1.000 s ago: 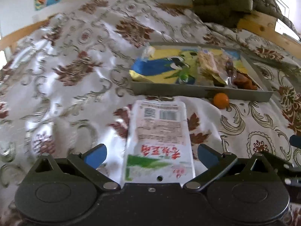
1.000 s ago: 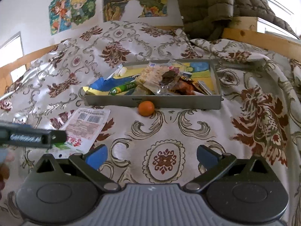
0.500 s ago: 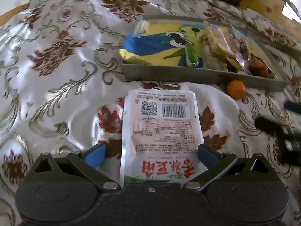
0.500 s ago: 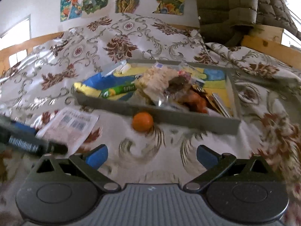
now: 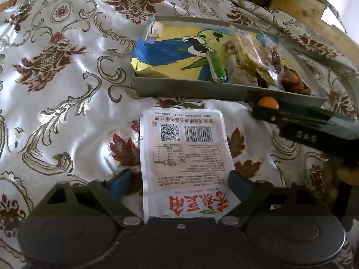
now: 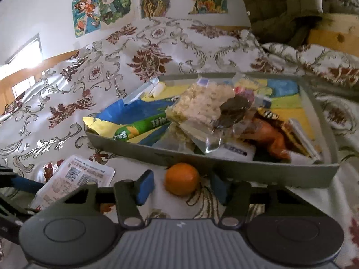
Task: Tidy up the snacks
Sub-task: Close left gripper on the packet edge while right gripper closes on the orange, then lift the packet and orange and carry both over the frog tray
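The white snack packet [image 5: 186, 157] lies flat on the patterned cloth [image 5: 67, 89], just in front of the grey tray [image 5: 190, 89], printed back up. The left gripper [image 5: 179, 183] straddles its near end; its jaws have just been closing, the right pad at the packet's edge, the left pad still apart from it. Beside the packet, against the tray's front wall, sits the small orange [image 6: 182, 178]. The right gripper [image 6: 182, 185] brackets the orange, jaws just closing but not yet touching it. Inside the tray lie a rice cracker bag [image 6: 202, 105], a green stick pack [image 6: 143, 125] and other wrapped snacks.
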Available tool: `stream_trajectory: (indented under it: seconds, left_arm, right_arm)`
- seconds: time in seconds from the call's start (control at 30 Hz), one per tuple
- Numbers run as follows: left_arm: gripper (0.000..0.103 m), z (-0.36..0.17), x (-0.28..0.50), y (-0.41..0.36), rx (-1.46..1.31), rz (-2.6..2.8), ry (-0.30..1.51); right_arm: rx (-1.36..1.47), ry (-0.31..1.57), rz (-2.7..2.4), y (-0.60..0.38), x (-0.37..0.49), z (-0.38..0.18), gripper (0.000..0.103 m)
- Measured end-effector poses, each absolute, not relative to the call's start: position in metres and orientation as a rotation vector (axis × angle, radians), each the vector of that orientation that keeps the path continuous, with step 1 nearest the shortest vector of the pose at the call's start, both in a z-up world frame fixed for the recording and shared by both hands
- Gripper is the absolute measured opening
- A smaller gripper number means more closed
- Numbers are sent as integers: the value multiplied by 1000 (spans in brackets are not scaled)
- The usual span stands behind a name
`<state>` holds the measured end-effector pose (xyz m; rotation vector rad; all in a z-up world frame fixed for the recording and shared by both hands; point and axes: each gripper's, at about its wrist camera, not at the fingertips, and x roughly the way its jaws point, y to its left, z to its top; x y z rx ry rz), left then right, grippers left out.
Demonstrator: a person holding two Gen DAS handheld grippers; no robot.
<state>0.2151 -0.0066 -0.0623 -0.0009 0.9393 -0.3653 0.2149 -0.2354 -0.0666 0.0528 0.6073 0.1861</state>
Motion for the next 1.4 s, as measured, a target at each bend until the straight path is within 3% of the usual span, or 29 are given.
stream_trajectory:
  seconds: [0.13,0.17,0.23,0.43,0.63,1.03,1.4]
  left_arm:
    - [80,-63,215,-3,-11,-374,935]
    - [78,-63,216,-2,-15,-372,933]
    - [63,-61,215,-2,-20,-368,927]
    - [30,-48,213,8,-78,-330,900]
    - [17,-36,202,17,-181,-350,872]
    - [15,-31,183,-20,-322,-493,862]
    - [14,-27,177,-56,-141,-371,877]
  right_arm:
    - [35,608,179,-231,215,-70,54]
    - [36,607,177,-232,215,-70,47]
    - [40,607,162,-231,215,-70,37]
    - [30,602,155,-229,211,-68,36]
    - [57,623,174,-229,198,-60,37]
    - [58,652,172,-237,153,-41,37]
    - [92,648,155,-251,126,-28,37]
